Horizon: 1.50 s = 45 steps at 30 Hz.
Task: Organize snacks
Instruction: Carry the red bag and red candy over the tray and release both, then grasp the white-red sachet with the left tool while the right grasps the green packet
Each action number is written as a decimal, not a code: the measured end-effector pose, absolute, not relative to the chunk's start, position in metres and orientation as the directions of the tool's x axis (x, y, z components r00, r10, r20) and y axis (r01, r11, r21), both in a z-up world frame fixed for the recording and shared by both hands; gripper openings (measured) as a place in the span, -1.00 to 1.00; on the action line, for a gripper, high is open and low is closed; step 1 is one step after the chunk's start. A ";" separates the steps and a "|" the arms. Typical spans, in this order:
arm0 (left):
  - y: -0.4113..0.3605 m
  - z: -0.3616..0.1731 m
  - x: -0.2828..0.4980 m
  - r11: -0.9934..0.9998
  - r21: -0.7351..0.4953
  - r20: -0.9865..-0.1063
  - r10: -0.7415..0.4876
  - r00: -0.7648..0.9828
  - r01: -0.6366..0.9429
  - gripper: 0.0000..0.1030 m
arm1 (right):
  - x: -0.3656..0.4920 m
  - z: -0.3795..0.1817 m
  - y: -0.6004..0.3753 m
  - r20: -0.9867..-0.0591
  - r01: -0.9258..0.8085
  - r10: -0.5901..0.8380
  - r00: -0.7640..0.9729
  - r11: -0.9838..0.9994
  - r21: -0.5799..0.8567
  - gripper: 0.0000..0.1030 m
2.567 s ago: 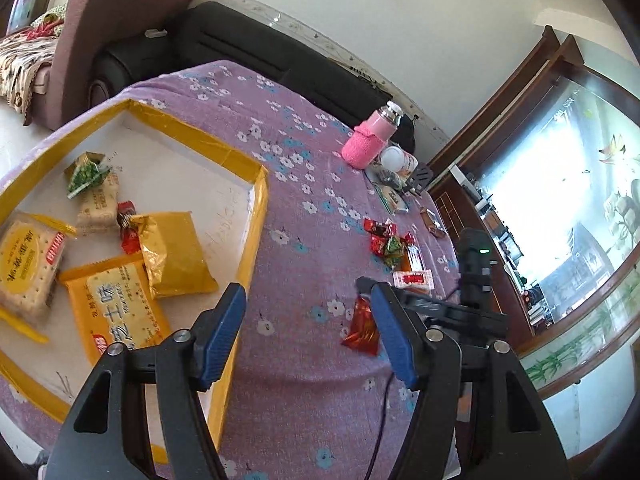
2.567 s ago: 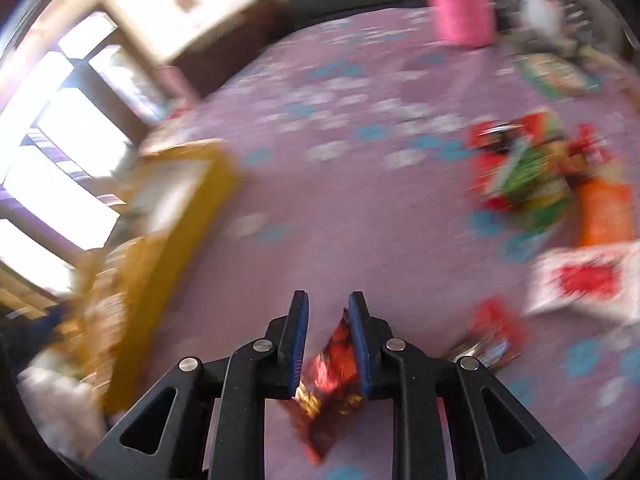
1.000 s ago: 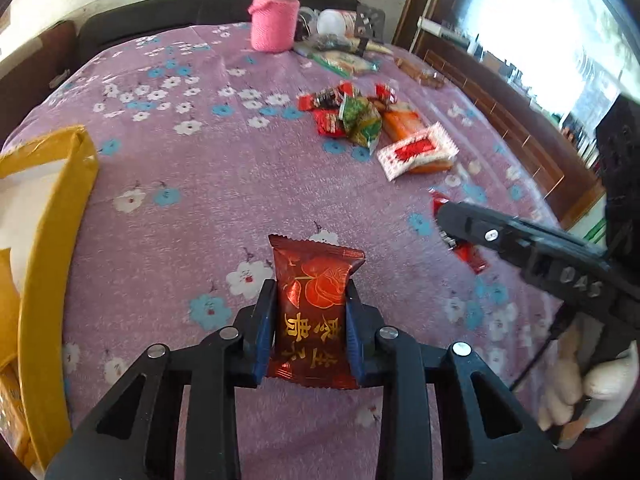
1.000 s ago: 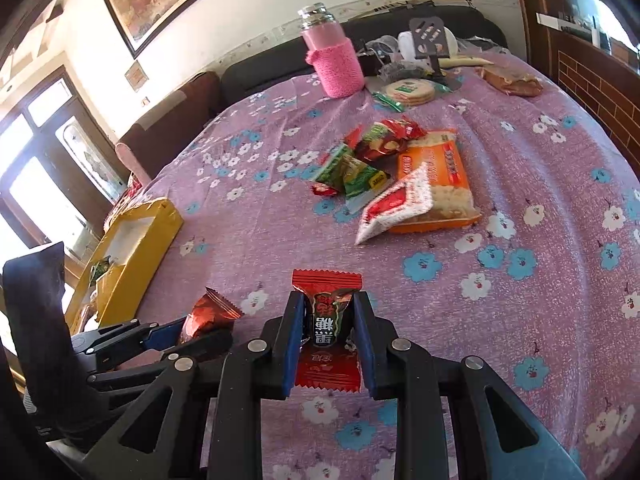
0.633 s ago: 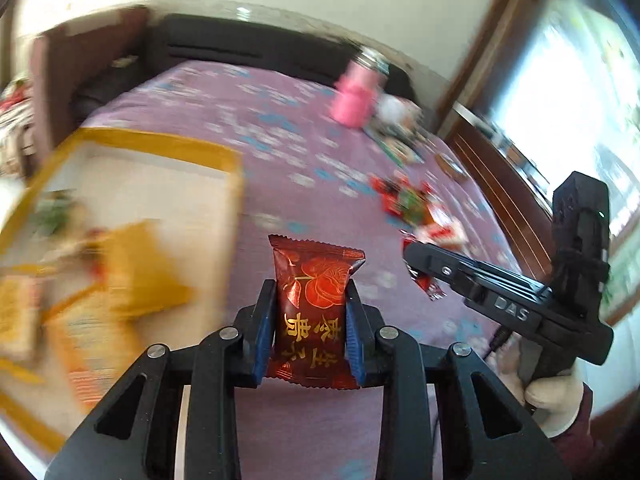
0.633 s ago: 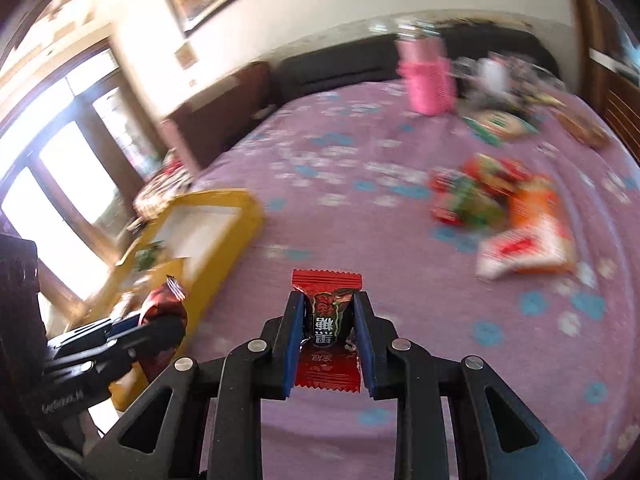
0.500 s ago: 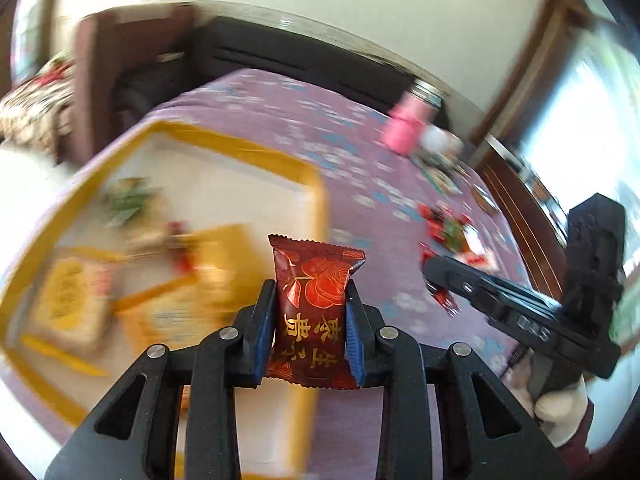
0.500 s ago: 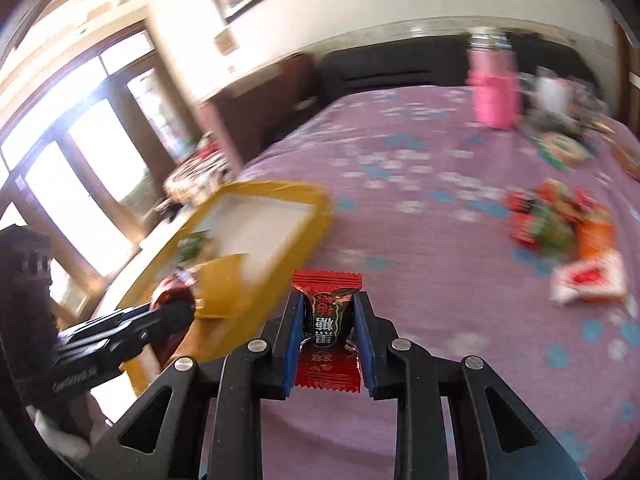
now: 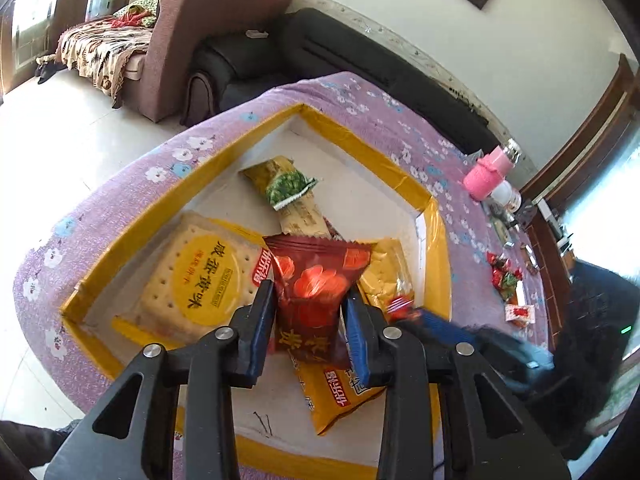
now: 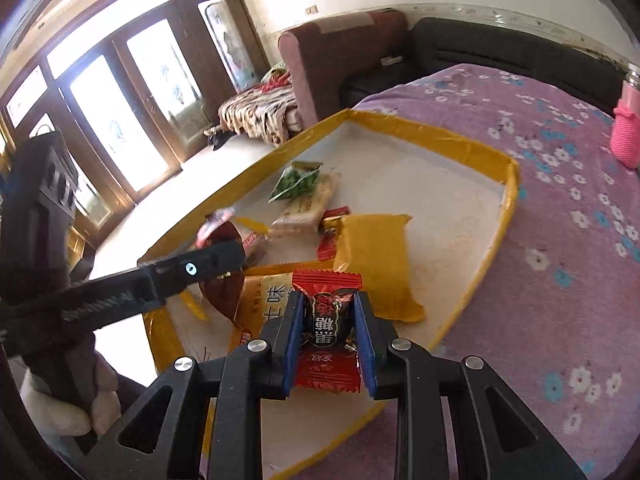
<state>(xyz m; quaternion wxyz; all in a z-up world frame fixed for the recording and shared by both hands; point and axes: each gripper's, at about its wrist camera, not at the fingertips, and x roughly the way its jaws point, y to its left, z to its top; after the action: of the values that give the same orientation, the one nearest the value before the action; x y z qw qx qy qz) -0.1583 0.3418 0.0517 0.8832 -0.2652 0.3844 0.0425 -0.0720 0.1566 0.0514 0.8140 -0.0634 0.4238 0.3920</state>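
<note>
Yellow-rimmed tray (image 9: pixel 224 148) on the purple-clothed counter (image 10: pixel 560 216) holds cracker packs (image 9: pixel 200 276). Over it, the left gripper (image 9: pixel 310 312), its jaws easing apart, has a dark red snack packet (image 9: pixel 316 292) between them; to its right, the right gripper (image 10: pixel 328 332) is clamped on a red candy (image 10: pixel 326 320).

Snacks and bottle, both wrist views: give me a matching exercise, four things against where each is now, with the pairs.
Things
1. dark red packet
2. red candy
3. green packet
4. pink bottle

Places
A. on the purple cloth, outside the tray
B. between the right gripper's pads
C. lying in the yellow tray
D. between the left gripper's opening pads

Pairs: 1-D, 2-B, 3-C, 4-A
</note>
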 end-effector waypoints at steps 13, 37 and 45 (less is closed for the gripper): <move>0.321 0.098 -0.167 0.852 -0.485 -0.594 -0.154 0.789 -0.198 0.53 | -0.080 0.059 0.129 -0.688 -0.678 0.642 0.339 0.673 0.294 -0.14; 0.227 0.107 -0.158 0.888 -0.452 -0.635 -0.256 0.729 -0.082 0.53 | -0.039 0.051 -0.015 -0.634 -0.428 0.598 0.490 0.799 0.423 0.12; 0.208 0.097 -0.149 0.892 -0.452 -0.651 -0.302 0.697 -0.035 0.53 | -0.025 0.046 -0.062 -0.648 -0.338 0.537 0.540 0.844 0.417 0.12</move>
<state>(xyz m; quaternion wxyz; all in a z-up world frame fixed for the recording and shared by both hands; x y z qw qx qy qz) -0.1486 0.2077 0.0969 0.8942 -0.2206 0.3823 -0.0745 -0.0253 -0.0623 0.0459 0.8690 0.1219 0.4084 0.2515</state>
